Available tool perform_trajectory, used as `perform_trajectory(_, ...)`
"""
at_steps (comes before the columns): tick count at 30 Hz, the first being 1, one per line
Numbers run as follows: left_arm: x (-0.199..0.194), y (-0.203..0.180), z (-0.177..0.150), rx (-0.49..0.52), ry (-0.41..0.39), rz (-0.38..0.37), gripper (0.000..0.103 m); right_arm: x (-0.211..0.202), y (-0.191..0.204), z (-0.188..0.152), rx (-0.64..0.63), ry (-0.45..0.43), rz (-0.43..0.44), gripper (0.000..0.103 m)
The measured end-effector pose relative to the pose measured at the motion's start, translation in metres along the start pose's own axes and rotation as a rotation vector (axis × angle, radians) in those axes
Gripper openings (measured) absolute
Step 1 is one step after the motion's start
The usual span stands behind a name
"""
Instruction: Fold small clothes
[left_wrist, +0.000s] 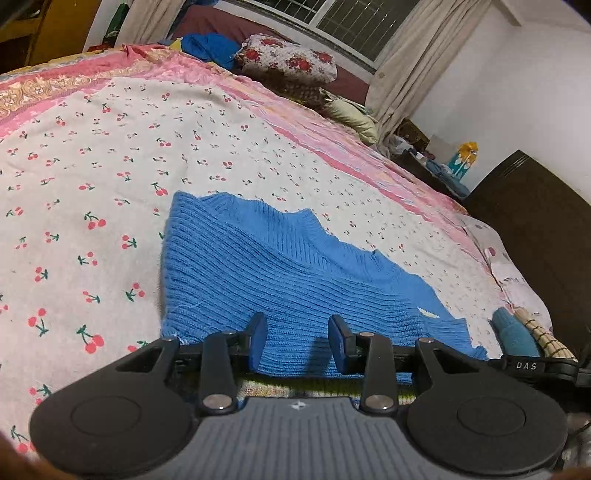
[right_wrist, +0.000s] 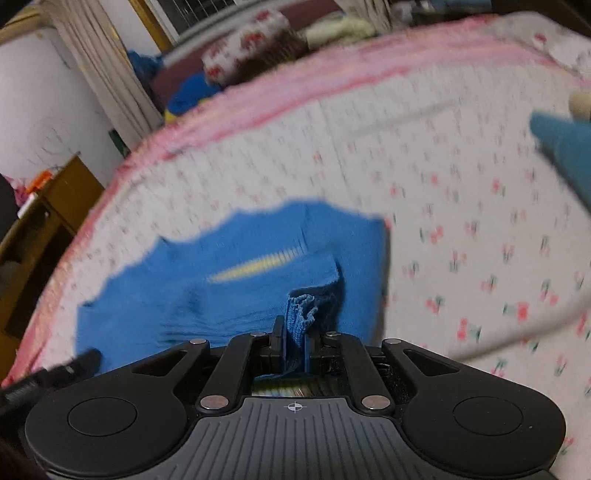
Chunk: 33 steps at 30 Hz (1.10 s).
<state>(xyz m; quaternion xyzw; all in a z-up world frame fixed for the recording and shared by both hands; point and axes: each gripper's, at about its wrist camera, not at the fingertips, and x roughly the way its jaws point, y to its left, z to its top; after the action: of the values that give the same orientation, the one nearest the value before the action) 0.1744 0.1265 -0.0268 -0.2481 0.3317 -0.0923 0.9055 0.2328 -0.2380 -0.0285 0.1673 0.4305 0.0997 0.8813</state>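
Cherry-print bedsheet (left_wrist: 110, 166): blue ribbed sweater (left_wrist: 277, 273) flat; left tongs (left_wrist: 298, 341) apart, right tongs (right_wrist: 295, 345) pinching bunched hem.

On the cherry-print bedsheet (left_wrist: 110, 166) lies one blue knitted sweater (left_wrist: 280, 273), with one small yellow mark (right_wrist: 258, 266) on its fabric. There are two grippers: the left gripper (left_wrist: 297, 341) with two blue finger pads spread apart, and the right gripper (right_wrist: 295, 345) with two pads pressed on a fold of the sweater. One teal cloth item (left_wrist: 515, 334) lies beside one checked item (left_wrist: 546, 334) at the bed's edge. Farther away I count one floral pillow (left_wrist: 288, 59) and two curtains (left_wrist: 417, 59) (the second one is at the frame's top, only partly visible).
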Motion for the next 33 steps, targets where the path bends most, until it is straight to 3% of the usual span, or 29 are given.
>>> perform_trajectory(5,-0.001,0.002,0.002,-0.009,-0.003,-0.002,0.041,-0.008,0.005,0.006,-0.011,-0.034,0.007,0.017)
perform_trajectory(9,-0.001,0.002,0.003,-0.005,-0.003,-0.001,0.041,-0.007,-0.001,0.012,0.018,-0.03,0.033,0.03)
perform_trajectory(12,-0.001,0.002,0.003,-0.002,-0.005,0.002,0.041,0.0,-0.006,0.014,0.035,-0.014,0.033,0.029)
perform_trajectory(15,-0.003,0.002,0.004,0.0,-0.026,0.008,0.041,0.003,-0.003,0.018,0.024,-0.019,0.007,0.009)
perform_trajectory(20,-0.004,0.0,0.007,0.022,-0.051,0.029,0.041,-0.012,0.004,0.024,-0.031,-0.112,0.002,0.008)
perform_trajectory(25,0.001,0.004,0.005,0.016,-0.015,0.052,0.041,0.011,-0.001,0.023,-0.074,-0.037,-0.086,0.01)
perform_trajectory(33,-0.009,0.003,0.011,0.015,-0.061,0.055,0.041,-0.018,0.007,0.022,-0.133,-0.114,-0.118,0.016)
